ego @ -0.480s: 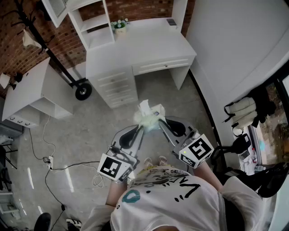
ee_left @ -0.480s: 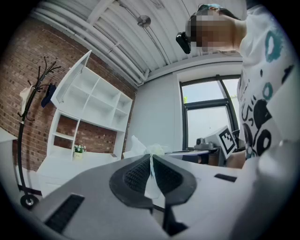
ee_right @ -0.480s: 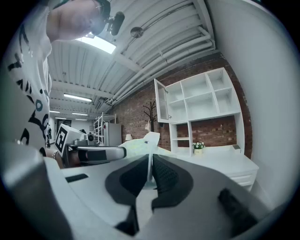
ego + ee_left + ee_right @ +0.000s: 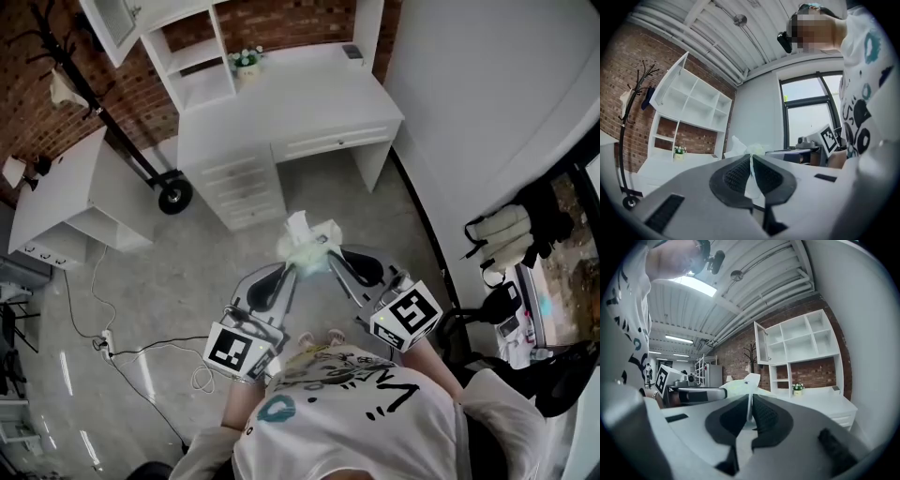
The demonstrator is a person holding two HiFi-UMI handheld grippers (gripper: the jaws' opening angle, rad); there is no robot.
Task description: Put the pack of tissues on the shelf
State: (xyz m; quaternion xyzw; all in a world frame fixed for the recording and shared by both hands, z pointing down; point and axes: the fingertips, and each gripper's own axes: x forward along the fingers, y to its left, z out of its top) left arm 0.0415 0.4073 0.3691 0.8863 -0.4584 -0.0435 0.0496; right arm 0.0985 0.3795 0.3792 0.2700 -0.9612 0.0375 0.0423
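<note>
A pale green and white pack of tissues (image 4: 307, 243) hangs in the air between both grippers, in front of the person and short of the white desk (image 4: 281, 103). My left gripper (image 4: 292, 266) is shut on the pack's left edge; its wrapper (image 4: 751, 174) shows pinched between the dark pads. My right gripper (image 4: 328, 258) is shut on the right edge, with the wrapper (image 4: 749, 405) clamped in its jaws. The white shelf unit (image 4: 192, 56) stands on the desk's left side, its cubbies (image 4: 801, 341) seen ahead in the right gripper view.
A small pot of flowers (image 4: 247, 58) sits on the desk by the shelf. A coat rack on a wheeled base (image 4: 172, 194) stands left of the desk, beside a low white cabinet (image 4: 66, 192). Cables (image 4: 141, 349) trail over the grey floor. A white wall runs along the right.
The desk and shelf have shifted slightly in the head view as the person moves. Both grippers still hold the pack the same way.
</note>
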